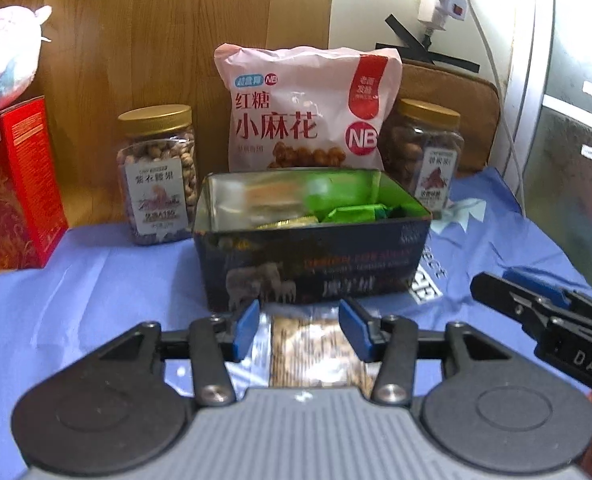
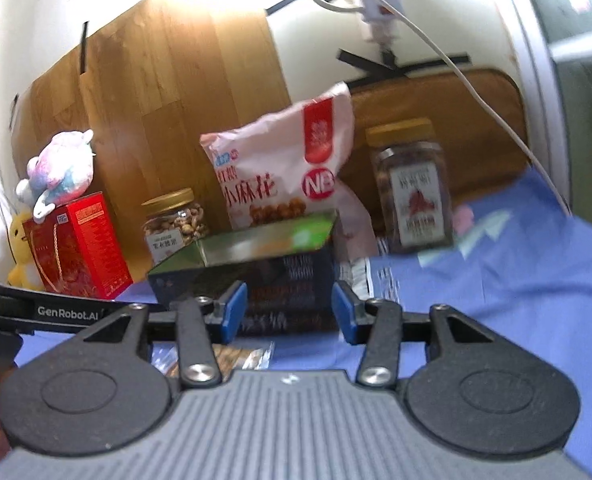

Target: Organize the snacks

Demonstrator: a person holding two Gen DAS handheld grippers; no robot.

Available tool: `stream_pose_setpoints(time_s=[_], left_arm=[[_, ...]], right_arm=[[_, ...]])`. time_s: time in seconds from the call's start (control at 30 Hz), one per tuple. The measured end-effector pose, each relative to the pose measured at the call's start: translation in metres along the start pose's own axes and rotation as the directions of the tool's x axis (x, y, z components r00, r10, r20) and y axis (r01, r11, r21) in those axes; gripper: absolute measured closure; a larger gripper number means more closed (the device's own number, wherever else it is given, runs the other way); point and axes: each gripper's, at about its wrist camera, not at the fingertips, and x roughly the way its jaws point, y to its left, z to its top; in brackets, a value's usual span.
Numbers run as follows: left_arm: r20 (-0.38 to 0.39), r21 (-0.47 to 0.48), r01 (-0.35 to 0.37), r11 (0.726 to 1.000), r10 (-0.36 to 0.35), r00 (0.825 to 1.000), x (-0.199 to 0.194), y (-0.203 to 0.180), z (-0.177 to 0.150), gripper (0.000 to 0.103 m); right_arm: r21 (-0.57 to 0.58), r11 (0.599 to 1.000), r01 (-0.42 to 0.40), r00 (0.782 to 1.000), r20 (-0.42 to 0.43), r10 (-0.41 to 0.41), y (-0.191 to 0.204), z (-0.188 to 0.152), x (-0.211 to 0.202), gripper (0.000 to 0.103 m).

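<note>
tin: dark rectangular open metal tin (image 1: pixel 312 256) mid-cloth, already holds green-wrapped sweets (image 1: pixel 352 213)
left gripper (image 1: pixel 299 330): jaws apart, straddling clear-wrapped brown snack packet (image 1: pixel 308 350), not clamped
right gripper (image 2: pixel 289 312): jaws apart, empty
left: packet not yet binned

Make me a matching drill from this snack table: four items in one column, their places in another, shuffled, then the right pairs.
Items:
1. pink snack bag
2. red gift box
3. clear-wrapped snack pack
4. green-wrapped candies

Places:
A. inside the dark open tin
B. on the blue cloth under the open left claw
C. standing behind the tin
D. far left, under the plush toy

Pairs: 1-C, 2-D, 3-B, 4-A
</note>
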Motion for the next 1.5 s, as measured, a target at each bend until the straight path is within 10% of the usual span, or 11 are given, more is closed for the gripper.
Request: stream_pose_setpoints(time_s=[1.5], left_arm=[[0.14,0.014,-0.07,0.997,0.067,0.988,-0.019,0.036,-0.073,0.049]], right_arm=[[0.001,0.978,0.207,0.976,0.064,-0.206,0.033,-0.043,-0.025,0.036]])
